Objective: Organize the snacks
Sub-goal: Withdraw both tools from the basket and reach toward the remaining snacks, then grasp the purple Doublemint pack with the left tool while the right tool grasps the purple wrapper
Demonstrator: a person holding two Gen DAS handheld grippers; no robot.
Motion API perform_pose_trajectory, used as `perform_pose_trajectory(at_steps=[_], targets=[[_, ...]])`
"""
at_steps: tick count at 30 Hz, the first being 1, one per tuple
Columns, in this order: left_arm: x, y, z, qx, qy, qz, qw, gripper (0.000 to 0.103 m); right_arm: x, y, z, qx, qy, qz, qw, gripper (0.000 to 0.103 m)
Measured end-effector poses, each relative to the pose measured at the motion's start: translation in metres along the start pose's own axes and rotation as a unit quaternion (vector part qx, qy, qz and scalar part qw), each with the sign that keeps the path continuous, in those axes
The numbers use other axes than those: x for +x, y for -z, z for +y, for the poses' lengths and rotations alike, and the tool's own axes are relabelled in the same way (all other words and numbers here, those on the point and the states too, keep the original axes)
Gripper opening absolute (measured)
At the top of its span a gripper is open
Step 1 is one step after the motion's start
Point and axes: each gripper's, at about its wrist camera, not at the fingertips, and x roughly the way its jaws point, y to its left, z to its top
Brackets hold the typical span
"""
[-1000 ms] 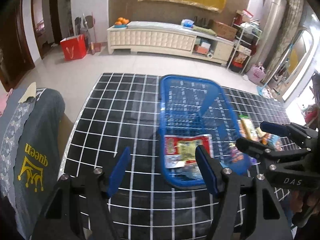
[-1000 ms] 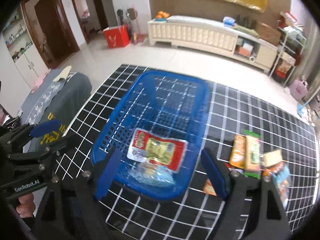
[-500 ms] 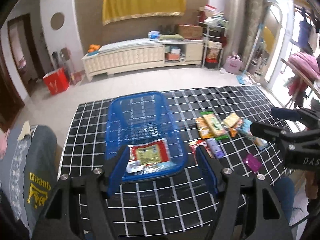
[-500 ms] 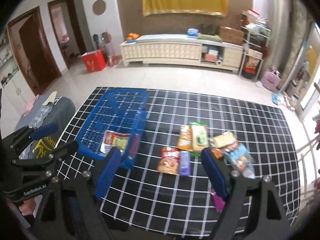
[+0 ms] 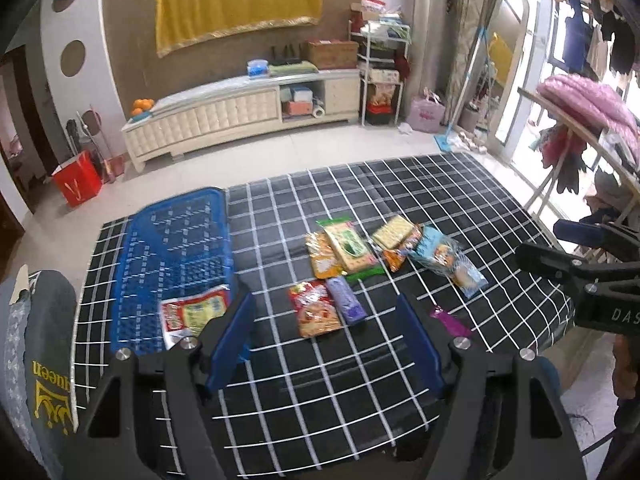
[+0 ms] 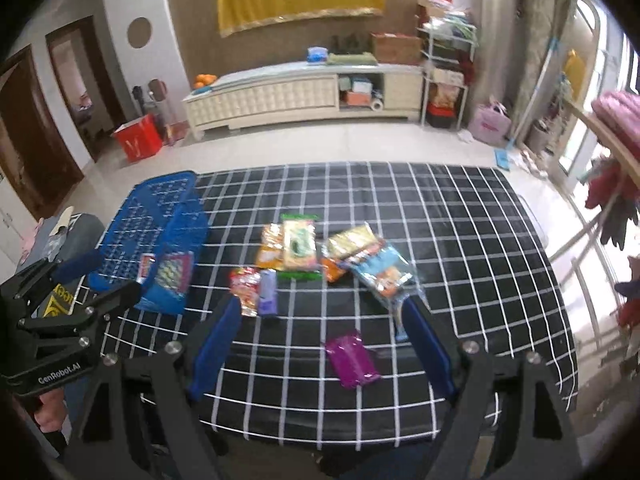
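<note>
L gripper [image 5: 326, 332] jaws apart, nothing between them; they've just been opening a bit wider. R gripper [image 6: 320, 338] jaws apart too, empty, both held above the near edge of the table [image 5: 400, 208], which wears a black cloth w/ white grid.

Snacks: just past the L gripper lie a red-orange pack [image 5: 316, 314] and a purple bar [image 5: 346, 300], side by side, touching. Beyond them an orange pack [image 5: 322, 256] under/beside a green-edged cracker pack [image 5: 350, 246], then a yellow cracker pack [image 5: 394, 232], and a clear blue bag [image 5: 448, 254] angled to the right. A small magenta pack [image 6: 352, 358] sits alone near the table's front, just ahead of the R gripper and between its fingers in that view; the blue bag's end is close to its right finger.

Blue basket [image 5: 176, 256] at the table's left end, holding 1 red-yellow pack [image 5: 194, 314] at its near end, just beside the L gripper's left finger.

Vs 1 s ago: both grippers were over the basket, which filled each view; now it's off to the left and the loose pile is centred. Red-yellow pack same spot in the basket.
</note>
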Motion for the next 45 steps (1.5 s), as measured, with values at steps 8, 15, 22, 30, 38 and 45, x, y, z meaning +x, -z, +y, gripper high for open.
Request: perform_pose_trajectory(at_steps=[8,15,22,30,38,45], targets=[[0.049,0.007,-0.034,-0.002,0.010,0.039,0.9992,0.076,0.049,0.026,-0.039,0.003,0.014,0.063,0.998,0.089],[0.115,0.038,-0.041,-0.022,0.023,0.126,0.9915,0.076,0.106,0.057,-0.039,-0.059,0.022,0.132,0.989,0.099],[0.157,0.070,-0.039,-0.031,0.027,0.174,0.9839,0.076,0.155,0.083,-0.033,-0.090,0.003,0.188,0.978,0.099],[0.189,0.098,-0.022,-0.067,0.027,0.219,0.9731,0.076,0.192,0.096,-0.030,-0.103,0.000,0.218,0.970,0.099],[0.190,0.095,-0.014,-0.065,0.017,0.213,0.9747,0.076,0.196,0.102,-0.024,-0.120,-0.004,0.208,0.971,0.096],[0.185,0.088,-0.005,-0.072,0.019,0.209,0.9750,0.076,0.174,0.106,-0.019,-0.123,-0.011,0.183,0.975,0.053]])
